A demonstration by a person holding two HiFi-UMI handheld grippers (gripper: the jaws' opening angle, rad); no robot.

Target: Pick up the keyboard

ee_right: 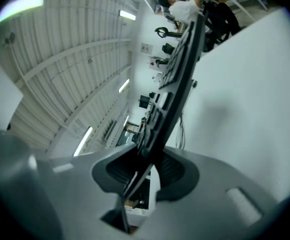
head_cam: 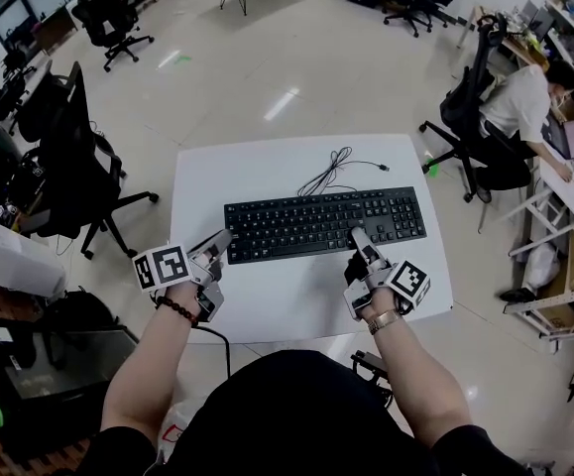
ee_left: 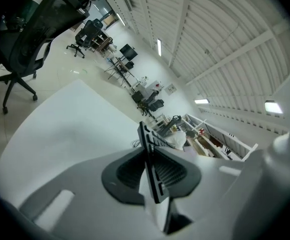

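Note:
A black keyboard (head_cam: 326, 224) lies across the middle of the white table (head_cam: 267, 167), its cable (head_cam: 331, 172) coiled behind it. My left gripper (head_cam: 223, 242) is at the keyboard's front left corner. In the left gripper view the keyboard's edge (ee_left: 147, 144) stands between the dark pads, and the left gripper (ee_left: 152, 171) is shut on it. My right gripper (head_cam: 358, 238) is at the front edge, right of the middle. In the right gripper view the pads of the right gripper (ee_right: 147, 169) press on the keyboard (ee_right: 177, 84), whose body stretches away edge-on.
A black office chair (head_cam: 68, 157) stands left of the table and another (head_cam: 108, 13) farther back. A person (head_cam: 519, 107) sits at a desk on the right beside a chair (head_cam: 465, 117). Shelves and clutter line both sides.

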